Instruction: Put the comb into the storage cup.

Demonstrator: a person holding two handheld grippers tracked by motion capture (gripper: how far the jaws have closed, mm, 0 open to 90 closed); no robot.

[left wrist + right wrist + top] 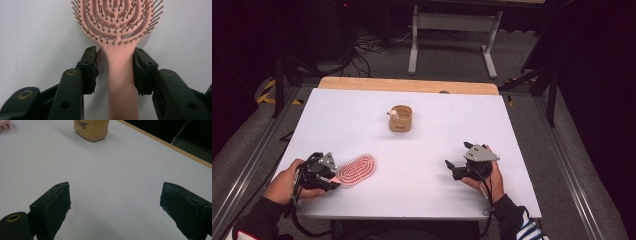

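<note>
Tan cup (pixel 400 119) stands mid-table, well apart from pink hairbrush (pixel 356 169)

Left black two-jaw handheld gripper (pixel 333 183): matte black fingers (pixel 89 67), brass-ringed pivot holes, grey three-cornered plate on top, black cable trailing. Right black handheld gripper (pixel 458 158): same build, grey plate, blocky black fingers (pixel 53 203). Dark sleeves; right cuff striped blue and white, left edged red and white.
</note>
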